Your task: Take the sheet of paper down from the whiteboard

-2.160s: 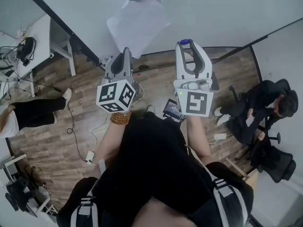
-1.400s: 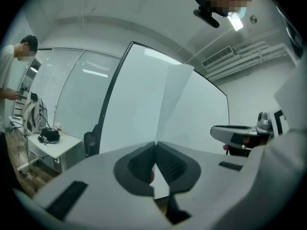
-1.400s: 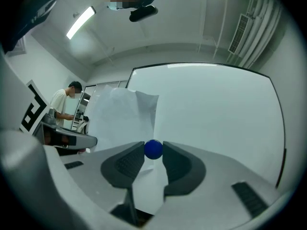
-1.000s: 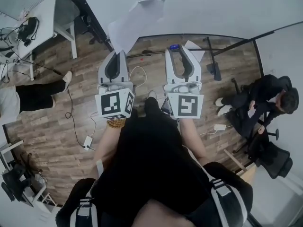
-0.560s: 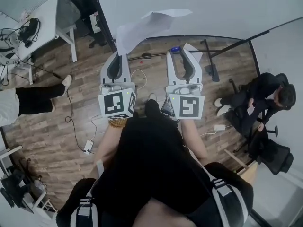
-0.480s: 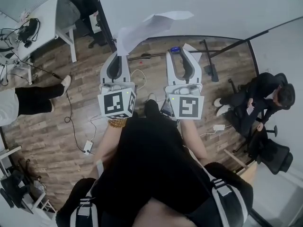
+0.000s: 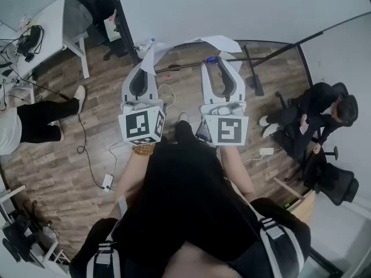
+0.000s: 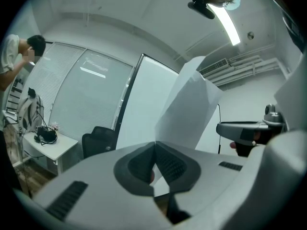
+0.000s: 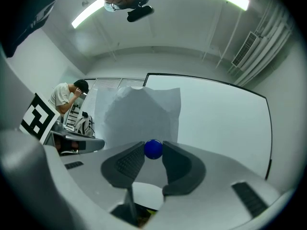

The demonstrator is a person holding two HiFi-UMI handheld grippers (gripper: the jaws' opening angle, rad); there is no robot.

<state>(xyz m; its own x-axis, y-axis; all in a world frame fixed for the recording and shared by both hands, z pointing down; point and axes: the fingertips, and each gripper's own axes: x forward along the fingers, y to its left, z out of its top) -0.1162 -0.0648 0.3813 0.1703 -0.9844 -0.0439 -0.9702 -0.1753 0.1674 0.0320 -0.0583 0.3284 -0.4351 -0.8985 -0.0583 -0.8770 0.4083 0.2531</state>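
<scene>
The left gripper (image 8: 154,145) has its dark ribbed pads pressed together on the bottom edge of the sheet of paper (image 8: 189,109), which rises from the pinch and leans to the right in the left gripper view, its top corner bent over. In the head view the same left gripper (image 7: 145,67) points away from the person, and the sheet of paper (image 7: 197,41) curls from its tip across to the right, passing just beyond the tip of the right gripper (image 7: 214,62). The right gripper (image 9: 153,146) is clamped on a small blue ball (image 9: 153,149), which sits between the very tips of its pads and touches both (the jaws stand fairly wide to fit it). Behind that ball, in the right gripper view, the paper stands as a crumpled white panel in front of the left part of the whiteboard (image 9: 220,119). Whether any edge of the sheet touches the board cannot be told. The whiteboard (image 7: 243,7) fills the top of the head view, its black-framed foot meeting the wooden floor (image 7: 69,155). Farther out, a white desk (image 7: 40,39) stands at the upper left, and a seated person (image 7: 322,117) in dark clothes is at the far right, well apart from both grippers.
</scene>
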